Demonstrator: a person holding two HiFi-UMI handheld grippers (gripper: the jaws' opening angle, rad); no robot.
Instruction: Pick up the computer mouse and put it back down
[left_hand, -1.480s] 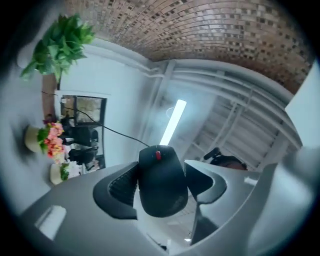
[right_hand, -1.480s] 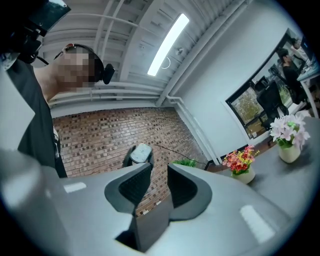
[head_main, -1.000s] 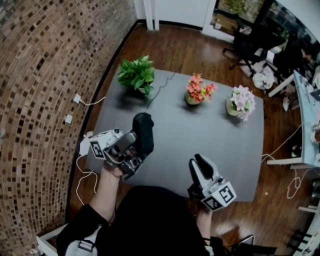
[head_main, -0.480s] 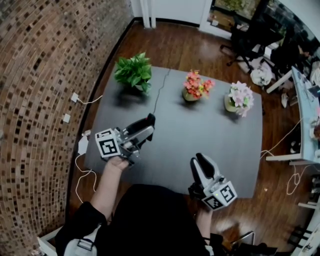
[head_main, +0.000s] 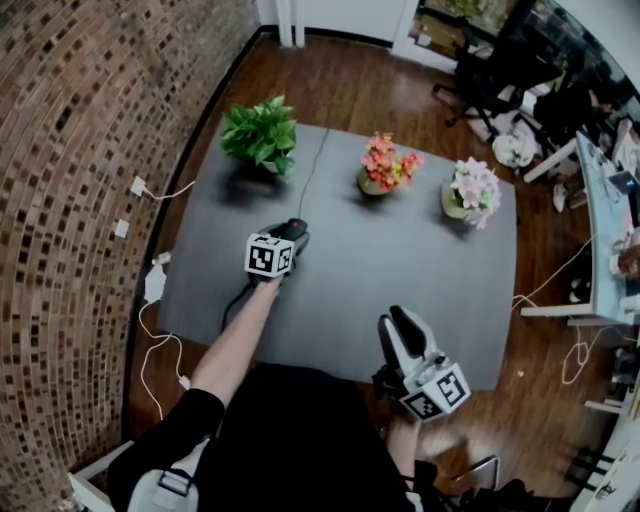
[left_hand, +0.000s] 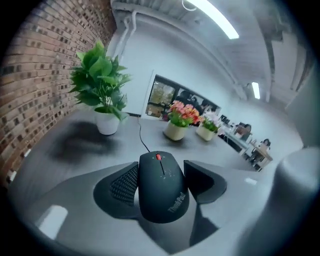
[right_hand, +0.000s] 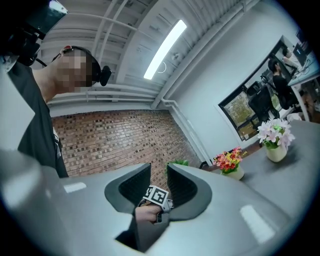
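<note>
The black computer mouse (left_hand: 161, 185) with a red scroll wheel sits between the jaws of my left gripper (left_hand: 161, 172), which is shut on its sides. In the head view the mouse (head_main: 297, 230) is low over the grey table (head_main: 420, 270), left of centre, just past the left gripper (head_main: 293, 238); I cannot tell whether it touches the top. Its cable (head_main: 311, 168) runs to the far edge. My right gripper (head_main: 400, 325) hovers at the near edge. Its jaws (right_hand: 159, 177) stand narrowly open with nothing between them.
Three pots line the far side of the table: a green plant (head_main: 260, 135), orange-pink flowers (head_main: 385, 165) and pale pink flowers (head_main: 475, 195). A brick wall (head_main: 70, 200) runs along the left. Office chairs and desks (head_main: 560, 110) stand at the back right.
My left gripper has come down from a raised, rolled pose to the table, carrying the mouse forward and down. The right gripper has stayed where it was.
</note>
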